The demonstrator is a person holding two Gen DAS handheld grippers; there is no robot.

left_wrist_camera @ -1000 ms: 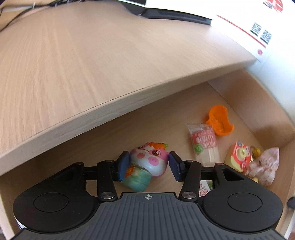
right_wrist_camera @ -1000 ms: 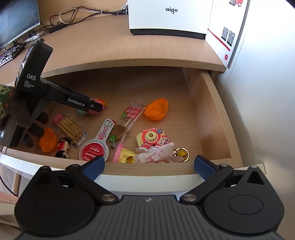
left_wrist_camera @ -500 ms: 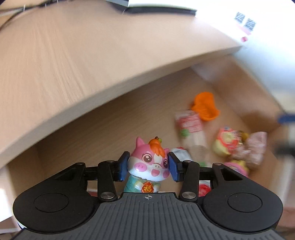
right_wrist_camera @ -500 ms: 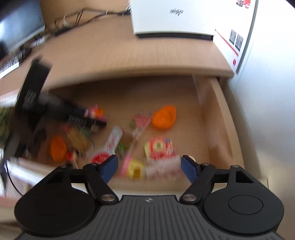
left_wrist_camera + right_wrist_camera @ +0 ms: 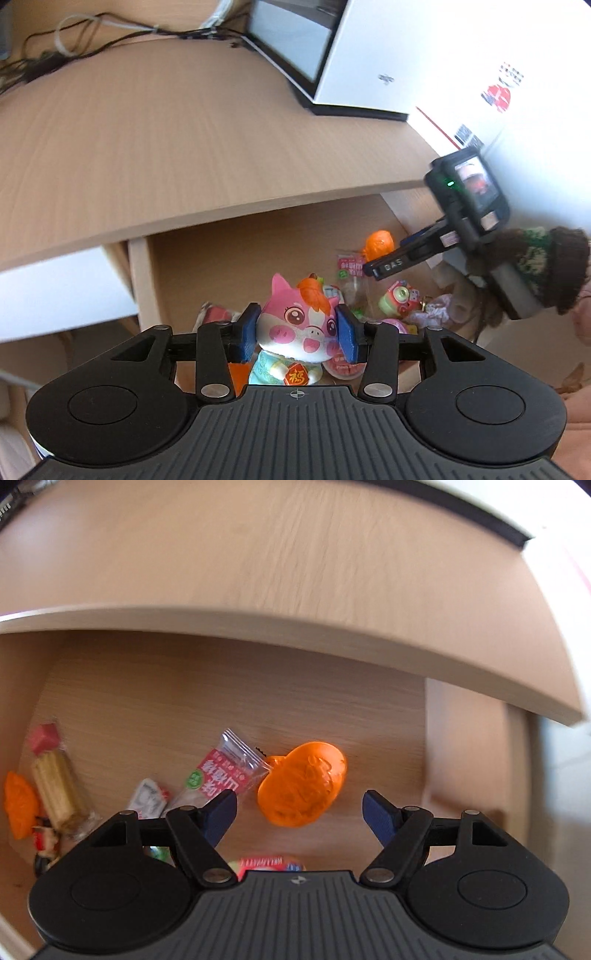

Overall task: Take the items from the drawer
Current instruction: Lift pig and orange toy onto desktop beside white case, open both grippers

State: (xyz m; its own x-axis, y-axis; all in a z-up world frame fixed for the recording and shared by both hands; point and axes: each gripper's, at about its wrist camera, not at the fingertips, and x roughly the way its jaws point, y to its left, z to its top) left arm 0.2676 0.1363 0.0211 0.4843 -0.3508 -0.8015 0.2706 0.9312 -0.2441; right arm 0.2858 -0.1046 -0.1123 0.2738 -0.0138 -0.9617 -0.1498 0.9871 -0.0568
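My left gripper point(image 5: 298, 332) is shut on a pink pig figurine point(image 5: 299, 328) with an orange tuft, held upright above the open wooden drawer point(image 5: 207, 266). Both blue pads press its head. My right gripper point(image 5: 299, 812) hangs open inside the drawer, its jaws straddling an orange shell-shaped toy point(image 5: 303, 782) on the drawer floor without touching it. In the left wrist view the right gripper point(image 5: 384, 264) reaches in from the right, held by a hand in a knitted sleeve point(image 5: 535, 266).
The drawer also holds a red-and-clear snack packet point(image 5: 225, 775), a biscuit-stick pack point(image 5: 59, 786), a second orange toy point(image 5: 20, 805), a yellow toy camera point(image 5: 397, 297) and pink cloth point(image 5: 432, 314). The desk top point(image 5: 184, 140) overhangs the drawer's back; a white box point(image 5: 369, 55) stands on it.
My left gripper closed on the pig figurine and lifted it out of the drawer. My right gripper narrowed, dropped into the drawer and came over the orange shell toy.
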